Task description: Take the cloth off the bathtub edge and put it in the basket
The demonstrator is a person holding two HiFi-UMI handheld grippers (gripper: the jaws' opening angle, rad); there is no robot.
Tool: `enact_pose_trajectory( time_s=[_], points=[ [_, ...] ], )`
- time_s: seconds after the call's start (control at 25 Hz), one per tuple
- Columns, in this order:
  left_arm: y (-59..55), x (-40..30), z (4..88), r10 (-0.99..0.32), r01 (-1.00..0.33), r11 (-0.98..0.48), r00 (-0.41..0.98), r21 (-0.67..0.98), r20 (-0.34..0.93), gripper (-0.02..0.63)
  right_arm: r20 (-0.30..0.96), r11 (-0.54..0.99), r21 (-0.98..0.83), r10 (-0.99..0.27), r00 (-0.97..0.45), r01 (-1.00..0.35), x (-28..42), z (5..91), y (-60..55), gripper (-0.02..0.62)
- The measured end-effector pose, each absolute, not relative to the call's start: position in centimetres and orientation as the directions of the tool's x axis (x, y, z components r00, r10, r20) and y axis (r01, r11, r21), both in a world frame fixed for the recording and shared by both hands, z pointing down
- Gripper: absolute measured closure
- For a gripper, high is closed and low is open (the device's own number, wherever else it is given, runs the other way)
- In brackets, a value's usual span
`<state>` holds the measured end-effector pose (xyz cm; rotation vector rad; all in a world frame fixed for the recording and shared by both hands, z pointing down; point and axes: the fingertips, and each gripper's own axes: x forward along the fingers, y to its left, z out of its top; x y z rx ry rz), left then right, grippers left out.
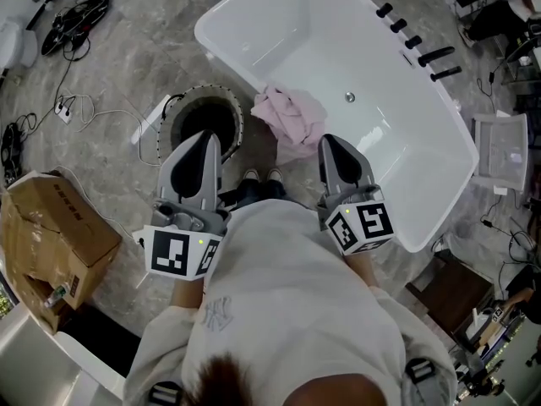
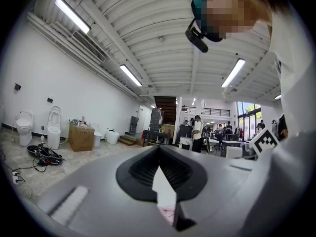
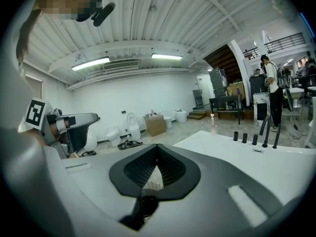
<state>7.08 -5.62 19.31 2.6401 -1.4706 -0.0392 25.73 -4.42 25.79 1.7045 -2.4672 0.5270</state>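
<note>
Cloth (image 1: 290, 118) drapes crumpled across bathtub (image 1: 338, 57) rim.

**Pink cloth on tub edge, both grippers held back**

White bathtub (image 1: 279, 24) runs diagonally across the marble floor. Pink cloth (image 1: 292, 115) lies bunched over its near edge. Round dark basket (image 1: 205, 90) stands on the floor just beside the tub, left of the cloth. Left gripper (image 1: 205, 136) sits over the basket's near rim, right gripper (image 1: 330, 140) just below the cloth; neither touches it, jaws together on both. Black taps (image 1: 414, 41) line the far rim. Cardboard box (image 1: 51, 227) at left, cables (image 1: 76, 19) top left.
</note>
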Motion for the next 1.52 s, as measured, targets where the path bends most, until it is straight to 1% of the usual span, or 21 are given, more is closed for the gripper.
enact_pose_trajectory(
  time_s=[0.44,1.0,1.04,1.16,1.32,1.52],
  points=[
    [-5.8,6.8,19.2,-0.838,-0.835,-0.538,0.545,0.119,0.033,0.592,0.256,0.317,-0.224,-0.893,-0.37,-0.921,25.2,25.4,-4.2,0.594],
    [-5.7,7.5,19.7,-0.828,-0.826,-0.55,0.559,0.125,0.05,0.592,0.275,0.309,-0.196,-0.894,-0.355,-0.931,26.2,26.1,-4.4,0.589],
    [-5.6,7.6,19.7,-0.826,-0.824,-0.552,0.561,0.125,0.053,0.592,0.279,0.31,-0.192,-0.892,-0.355,-0.931,26.3,26.2,-4.4,0.577],
    [-5.4,7.9,20.3,-0.822,-0.823,-0.554,0.565,0.128,0.069,0.592,0.289,0.312,-0.192,-0.888,-0.357,-0.93,26.6,26.8,-4.6,0.575],
    [-5.7,8.6,21.3,-0.814,-0.817,-0.562,0.574,0.125,0.09,0.592,0.298,0.324,-0.193,-0.88,-0.37,-0.926,26.8,28.0,-5.1,0.557],
    [-5.6,9.2,22.1,-0.81,-0.817,-0.562,0.576,0.13,0.11,0.592,0.325,0.347,-0.173,-0.863,-0.386,-0.922,27.0,29.5,-5.5,0.525]
  ],
)
